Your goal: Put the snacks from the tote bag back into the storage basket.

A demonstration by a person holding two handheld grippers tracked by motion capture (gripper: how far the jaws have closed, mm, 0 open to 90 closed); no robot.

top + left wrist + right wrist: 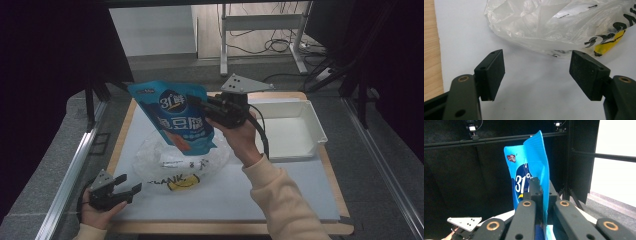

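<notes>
Overhead light, even; high view dim and dark at its side edges. Soft shadows under left gripper (537,75) pads; glare on clear plastic bag (554,25) beyond them. Right gripper view backlit, near jaws soft.

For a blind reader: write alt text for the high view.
The right gripper holds a blue snack pouch above a crumpled clear plastic bag on a white mat. An empty white tray sits at right; the left gripper rests open at the mat's near-left edge.

Blue pouch (177,117) perhaps hides bag's (150,155) rear
</notes>
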